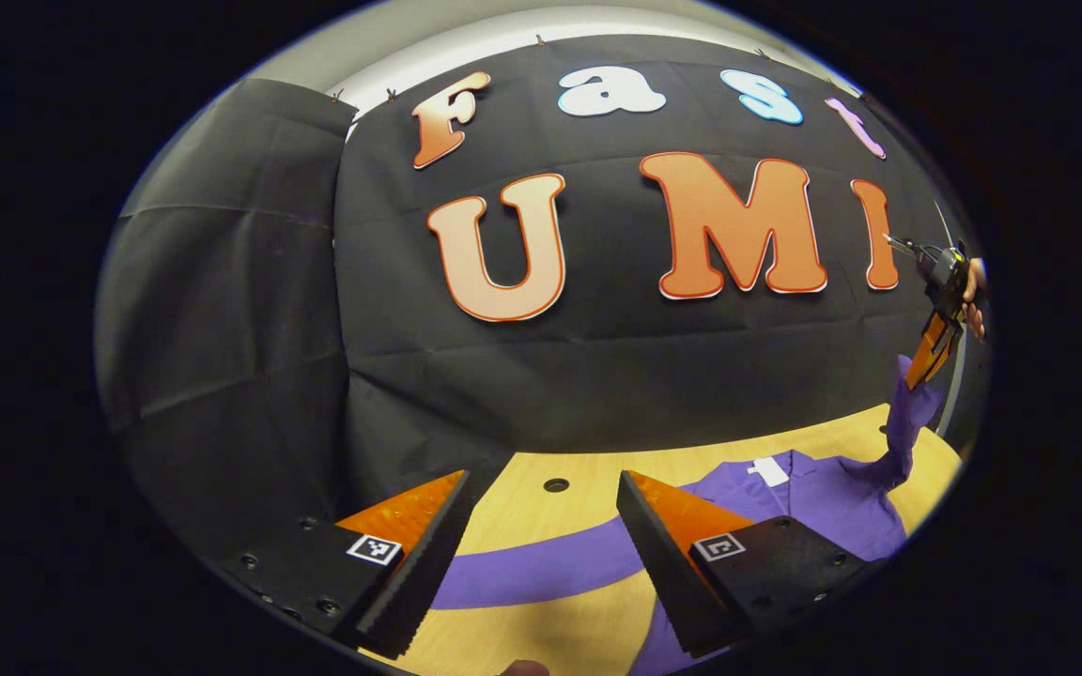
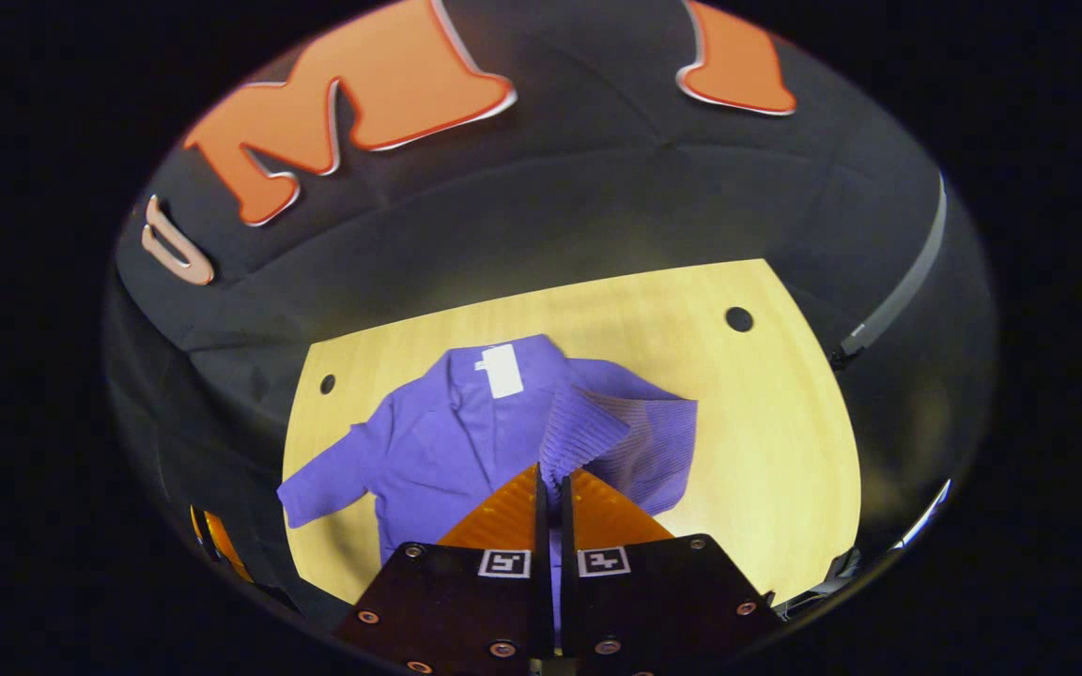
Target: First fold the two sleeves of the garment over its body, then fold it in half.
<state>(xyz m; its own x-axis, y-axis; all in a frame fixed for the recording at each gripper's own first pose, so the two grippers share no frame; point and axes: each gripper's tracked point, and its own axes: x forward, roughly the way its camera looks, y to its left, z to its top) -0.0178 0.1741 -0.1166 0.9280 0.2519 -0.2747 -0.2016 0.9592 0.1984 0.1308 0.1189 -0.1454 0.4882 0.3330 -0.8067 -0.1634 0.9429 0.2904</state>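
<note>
A purple garment (image 2: 466,441) with a white neck label (image 2: 502,370) lies spread on the wooden table (image 2: 766,441). My right gripper (image 2: 550,481) is shut on the ribbed cuff of one sleeve (image 2: 588,427), held high above the body. In the left gripper view that right gripper (image 1: 921,371) hangs at the far right, a hand behind it, with the lifted sleeve (image 1: 905,422) stretched up from the garment (image 1: 813,502). My left gripper (image 1: 541,512) stands open low over the table, the other sleeve (image 1: 541,568) lying flat between and under its fingers.
The table has small round holes (image 2: 739,319) near its far corners and another hole (image 1: 556,484) ahead of my left gripper. Black cloth walls close the booth behind and to both sides. Bare wood lies right of the garment.
</note>
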